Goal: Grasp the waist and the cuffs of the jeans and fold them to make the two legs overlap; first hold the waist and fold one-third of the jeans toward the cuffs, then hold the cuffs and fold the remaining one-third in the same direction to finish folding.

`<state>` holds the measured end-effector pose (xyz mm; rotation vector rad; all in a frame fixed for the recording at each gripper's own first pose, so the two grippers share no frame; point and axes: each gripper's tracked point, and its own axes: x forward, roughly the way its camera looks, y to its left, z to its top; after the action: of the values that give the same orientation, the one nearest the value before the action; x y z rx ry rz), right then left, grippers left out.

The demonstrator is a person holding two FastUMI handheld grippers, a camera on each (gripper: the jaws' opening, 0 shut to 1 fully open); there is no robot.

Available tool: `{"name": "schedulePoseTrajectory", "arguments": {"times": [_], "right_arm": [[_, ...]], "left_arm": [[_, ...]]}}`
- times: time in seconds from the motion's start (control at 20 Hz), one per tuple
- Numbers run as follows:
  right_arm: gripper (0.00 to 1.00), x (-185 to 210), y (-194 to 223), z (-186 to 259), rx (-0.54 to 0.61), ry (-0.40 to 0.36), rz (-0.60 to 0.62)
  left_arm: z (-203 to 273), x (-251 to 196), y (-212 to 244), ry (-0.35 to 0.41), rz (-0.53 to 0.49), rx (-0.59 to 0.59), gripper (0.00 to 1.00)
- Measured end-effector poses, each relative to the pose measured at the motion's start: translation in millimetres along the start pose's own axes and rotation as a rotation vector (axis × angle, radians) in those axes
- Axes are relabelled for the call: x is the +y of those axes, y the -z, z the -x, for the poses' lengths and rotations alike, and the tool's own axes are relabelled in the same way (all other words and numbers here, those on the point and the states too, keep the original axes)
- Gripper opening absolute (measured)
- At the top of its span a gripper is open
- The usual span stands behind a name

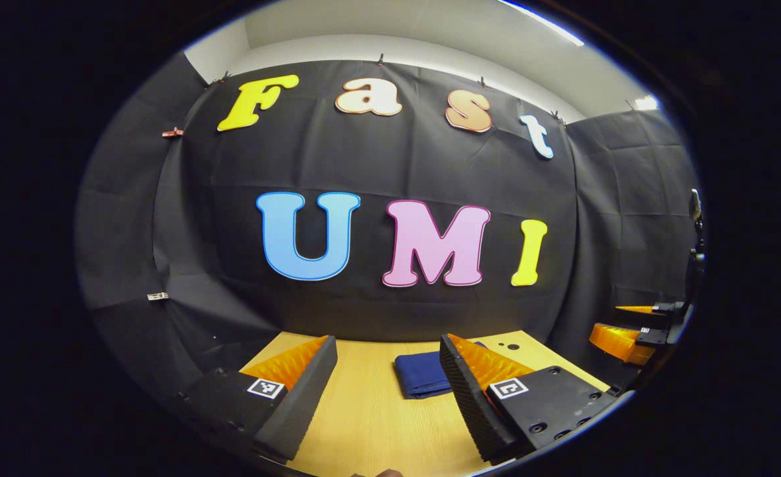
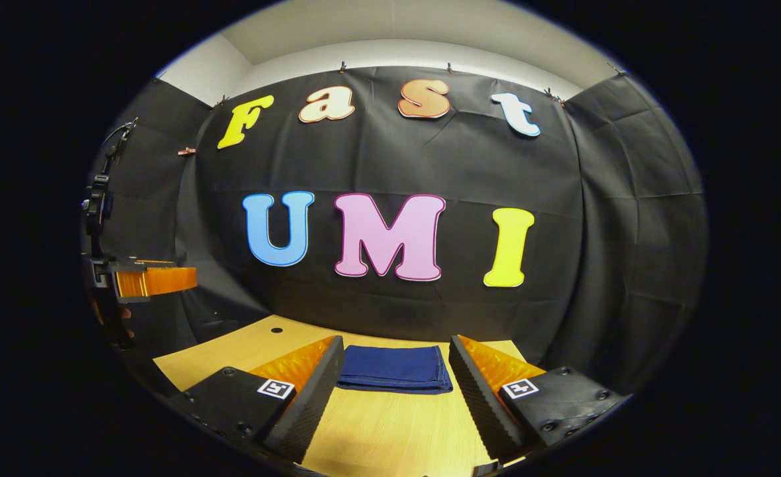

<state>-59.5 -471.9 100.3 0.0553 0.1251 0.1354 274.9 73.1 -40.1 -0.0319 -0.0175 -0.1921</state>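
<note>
The table (image 2: 390, 430), light wood, is seen across the bottom of both views, backed by the black cloth wall (image 2: 390, 165). A small dark hole (image 2: 276, 329) is seen in the tabletop near its far left edge in the right gripper view.

The jeans (image 2: 395, 368) lie flat on the table as a compact dark blue folded rectangle, near the far edge by the wall. In the right gripper view they are framed between that gripper's two fingers but farther off, not touched. In the left gripper view the jeans (image 1: 422, 374) are seen just left of the right-hand finger, partly hidden behind it.

The left gripper (image 1: 390, 361) is held level above the table, pointed toward the wall, fingers spread wide w/ nothing between them. The right gripper (image 2: 397, 364) is held likewise, level and facing the wall, fingers spread apart, nothing gripped.

In the left gripper view the right gripper is also seen at the far right edge, raised off the table; in the right gripper view the left gripper shows at the far left, raised, approx. at the same height. No containers are seen on the table.
</note>
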Motion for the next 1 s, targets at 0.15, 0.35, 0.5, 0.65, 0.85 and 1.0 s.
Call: {"name": "schedulePoseTrajectory", "arguments": {"times": [0.15,0.35,0.5,0.65,0.85,1.0], "right_arm": [[0.97,13.7,2.7,2.2,0.010,0.018,0.001],[0.92,25.2,6.1,6.0,0.024,0.025,0.022],[0.96,26.2,5.6,6.5,0.022,0.037,0.021],[0.96,26.3,6.7,7.5,0.020,0.050,0.016],[0.96,26.6,11.5,12.1,0.014,0.058,0.021],[0.96,26.0,19.1,18.4,0.021,0.064,0.018]], "left_arm": [[-3.5,9.3,5.6,0.028,-0.026,0.009,0.97],[-6.4,12.8,9.4,0.060,-0.033,0.008,0.96],[-5.4,9.8,12.6,0.084,-0.026,0.008,0.96],[-3.7,11.0,19.8,0.091,-0.047,0.016,0.96],[2.1,9.0,27.8,0.105,-0.043,0.018,0.97],[1.9,8.4,34.4,0.103,-0.033,0.025,0.97]]}}
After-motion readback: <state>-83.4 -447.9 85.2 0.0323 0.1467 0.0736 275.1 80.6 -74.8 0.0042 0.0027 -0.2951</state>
